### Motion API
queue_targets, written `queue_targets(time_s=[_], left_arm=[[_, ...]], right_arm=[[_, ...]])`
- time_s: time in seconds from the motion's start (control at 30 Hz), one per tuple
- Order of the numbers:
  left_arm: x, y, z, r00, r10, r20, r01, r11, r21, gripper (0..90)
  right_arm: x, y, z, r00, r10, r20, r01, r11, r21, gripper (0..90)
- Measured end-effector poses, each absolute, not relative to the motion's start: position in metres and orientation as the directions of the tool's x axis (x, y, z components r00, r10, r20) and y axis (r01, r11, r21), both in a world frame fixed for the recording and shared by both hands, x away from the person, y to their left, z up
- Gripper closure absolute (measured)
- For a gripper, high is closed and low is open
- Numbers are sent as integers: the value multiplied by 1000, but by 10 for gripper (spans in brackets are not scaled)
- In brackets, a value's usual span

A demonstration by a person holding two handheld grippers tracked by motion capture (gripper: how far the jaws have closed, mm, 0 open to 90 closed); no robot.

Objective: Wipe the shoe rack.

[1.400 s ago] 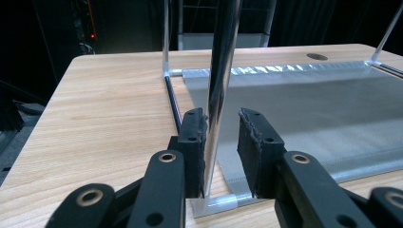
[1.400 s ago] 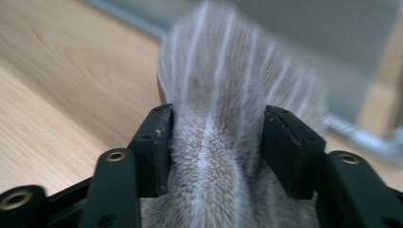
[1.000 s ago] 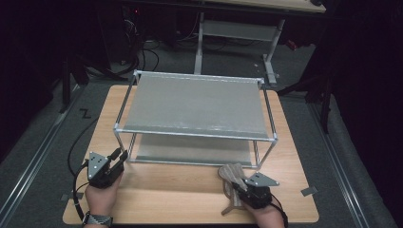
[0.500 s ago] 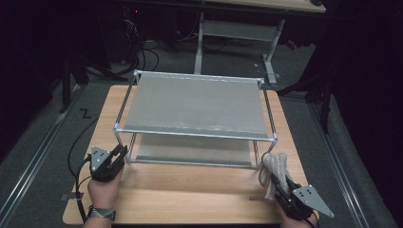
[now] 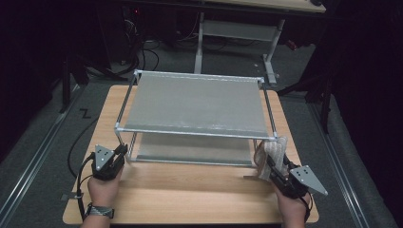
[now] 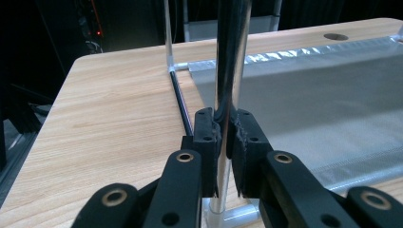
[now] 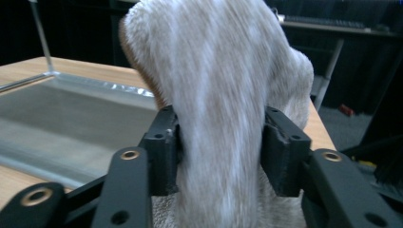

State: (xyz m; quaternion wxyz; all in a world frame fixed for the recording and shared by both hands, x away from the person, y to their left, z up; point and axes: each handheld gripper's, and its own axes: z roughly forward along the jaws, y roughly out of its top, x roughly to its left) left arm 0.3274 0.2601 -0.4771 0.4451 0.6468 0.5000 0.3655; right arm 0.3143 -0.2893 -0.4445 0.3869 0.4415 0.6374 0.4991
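A two-tier metal rack [image 5: 197, 102] with grey mesh shelves stands on the wooden table [image 5: 190, 190]. My left gripper [image 5: 121, 151] [image 6: 223, 128] has just been closing and is shut on the rack's front-left upright post [image 6: 231, 57], which stands between its pads. My right gripper [image 5: 269, 164] [image 7: 219, 142] holds a fuzzy beige cloth [image 5: 272, 151] [image 7: 214, 71] upright beside the rack's front-right post. Its jaws have just been opening, but the thick cloth still fills the gap and touches both pads.
The lower shelf [image 5: 190, 149] lies just behind both grippers. The table's near edge is close to the person's wrists. Another desk frame [image 5: 237, 33] and cables stand on the dark floor beyond the table.
The right gripper moved right and up with the cloth, from the table's front middle to the rack's front-right post. The left gripper closed on the front-left post.
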Motion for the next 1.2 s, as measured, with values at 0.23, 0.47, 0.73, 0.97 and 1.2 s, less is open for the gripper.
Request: queue_targets(time_s=[0.23, 0.47, 0.73, 0.97, 1.2], left_arm=[[328, 259, -477, 243, 969, 30, 318, -109, 942, 815], [327, 258, -477, 256, 966, 35, 314, -118, 942, 815], [327, 258, -478, 266, 963, 39, 308, -123, 943, 815], [326, 258, -478, 275, 961, 41, 306, -128, 943, 815], [326, 258, -478, 276, 961, 36, 305, -123, 944, 814]], right_arm=[[328, -292, -447, -321, 947, -8, 221, 83, 972, 467], [335, -292, -442, -340, 940, -29, 164, 90, 982, 421], [353, -291, -443, -376, 926, -44, 193, 125, 973, 355], [354, -286, -429, -361, 927, -97, 125, 151, 981, 540], [354, -287, -438, -360, 931, -55, 154, 117, 981, 646]])
